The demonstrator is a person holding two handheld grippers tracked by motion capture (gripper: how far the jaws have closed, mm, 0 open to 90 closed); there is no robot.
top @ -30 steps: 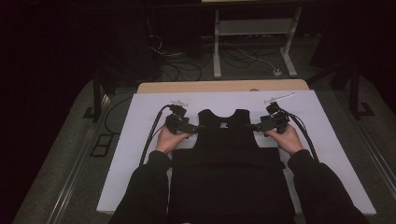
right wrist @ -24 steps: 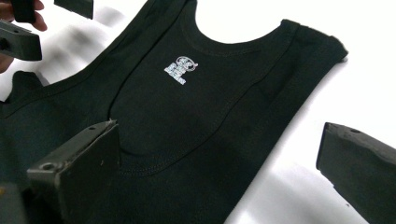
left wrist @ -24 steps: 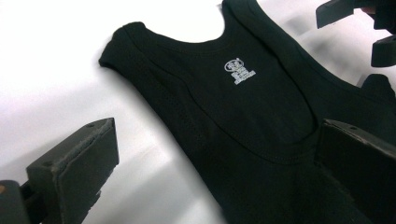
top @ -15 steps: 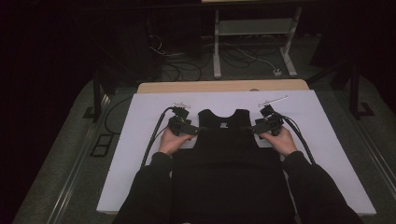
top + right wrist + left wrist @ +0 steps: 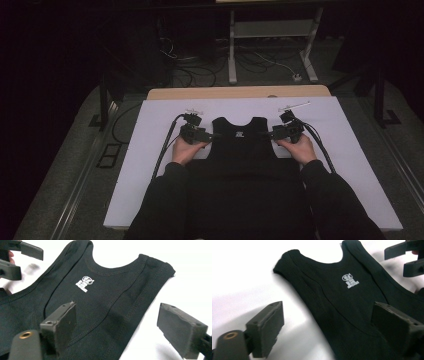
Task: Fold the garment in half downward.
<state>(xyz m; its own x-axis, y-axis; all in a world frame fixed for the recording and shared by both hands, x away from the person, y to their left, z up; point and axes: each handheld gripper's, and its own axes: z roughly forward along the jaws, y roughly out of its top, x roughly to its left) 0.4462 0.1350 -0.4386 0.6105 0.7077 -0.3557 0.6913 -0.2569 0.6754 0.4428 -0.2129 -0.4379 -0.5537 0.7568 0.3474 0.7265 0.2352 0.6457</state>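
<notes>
Both grippers sat at the armholes of the black tank top [image 5: 243, 145], which lay flat on the white table [image 5: 150, 170]. The left gripper [image 5: 327, 327] and right gripper [image 5: 117, 327] had just been closing, jaws still parted astride the fabric edges, not yet pinching. Judging by the dim high view, they perhaps risked catching only one layer, so the top would sag unevenly when lifted.
</notes>
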